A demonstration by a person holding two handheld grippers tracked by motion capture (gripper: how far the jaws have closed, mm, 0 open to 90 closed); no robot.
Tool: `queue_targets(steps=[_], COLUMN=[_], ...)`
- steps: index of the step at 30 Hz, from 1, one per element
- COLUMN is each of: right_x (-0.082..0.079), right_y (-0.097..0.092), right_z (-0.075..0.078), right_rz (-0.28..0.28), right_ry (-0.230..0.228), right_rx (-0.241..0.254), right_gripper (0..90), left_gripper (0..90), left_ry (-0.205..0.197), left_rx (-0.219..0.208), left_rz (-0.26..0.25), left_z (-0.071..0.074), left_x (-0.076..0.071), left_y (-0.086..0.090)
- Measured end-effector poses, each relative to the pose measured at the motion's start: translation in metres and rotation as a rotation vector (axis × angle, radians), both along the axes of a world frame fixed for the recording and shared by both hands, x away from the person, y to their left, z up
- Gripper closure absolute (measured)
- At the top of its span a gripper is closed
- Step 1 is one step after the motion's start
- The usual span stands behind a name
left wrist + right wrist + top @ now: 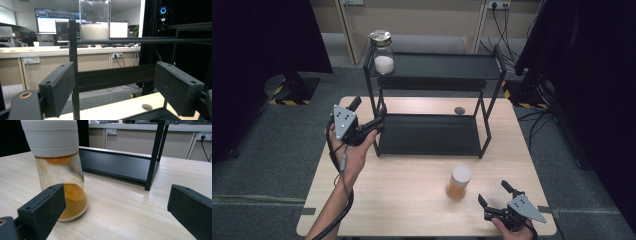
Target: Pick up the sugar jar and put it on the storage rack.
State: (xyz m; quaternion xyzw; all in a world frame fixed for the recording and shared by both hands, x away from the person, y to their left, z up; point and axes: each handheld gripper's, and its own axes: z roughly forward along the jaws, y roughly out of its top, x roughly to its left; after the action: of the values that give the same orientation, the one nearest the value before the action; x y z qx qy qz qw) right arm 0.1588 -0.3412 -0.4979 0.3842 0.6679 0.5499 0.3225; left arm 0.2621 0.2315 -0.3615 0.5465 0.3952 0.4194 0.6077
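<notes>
High view: we find the upright glass jar of orange powder (458, 183) just left of the empty, parted right gripper (495, 195), while the left gripper (368, 116), also parted, sits well apart.

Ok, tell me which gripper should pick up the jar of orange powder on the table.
Right. The right gripper is open just beside the orange-powder jar, while the left gripper is up by the rack's left post.

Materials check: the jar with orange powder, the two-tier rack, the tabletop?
Jar with orange powder: clear glass by the look, see-through and glossy; its cap looks like matte off-white plastic. Rack: likely metal, thin square posts, matte black coat. Tabletop: pale wood-grain surface, probably laminate, low sheen.
</notes>
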Motion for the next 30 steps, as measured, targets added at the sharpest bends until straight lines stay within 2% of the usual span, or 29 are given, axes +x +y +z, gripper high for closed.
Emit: queue_targets(steps=[5,12,13,14,20,30], right_x=[0.000,0.000,0.000,0.000,0.000,0.000], right_y=[0.000,0.000,0.000,0.000,0.000,0.001], right_z=[0.000,0.000,0.000,0.000,0.000,0.000], right_rz=[-0.001,-0.001,-0.002,-0.001,-0.002,-0.002], right_ry=[0.001,0.000,0.001,0.001,0.000,0.001], right_rx=[0.001,0.000,0.001,0.002,0.001,-0.001], right_gripper=[2.1,2.1,2.1,2.1,2.1,2.1], left_gripper=[16.8,16.8,16.8,16.8,16.6,16.4], left_ry=[0.024,0.034,0.037,0.041,0.051,0.079], left_rx=[-0.004,-0.006,-0.010,-0.032,-0.051,-0.045], left_rz=[-0.010,-0.020,-0.030,-0.041,-0.033,-0.010], left_z=[-0.014,-0.030,-0.032,-0.037,-0.051,-0.071], left_x=[-0.005,-0.012,-0.013,-0.014,-0.020,-0.028], left_y=[0.002,0.006,0.007,0.010,0.012,0.014])
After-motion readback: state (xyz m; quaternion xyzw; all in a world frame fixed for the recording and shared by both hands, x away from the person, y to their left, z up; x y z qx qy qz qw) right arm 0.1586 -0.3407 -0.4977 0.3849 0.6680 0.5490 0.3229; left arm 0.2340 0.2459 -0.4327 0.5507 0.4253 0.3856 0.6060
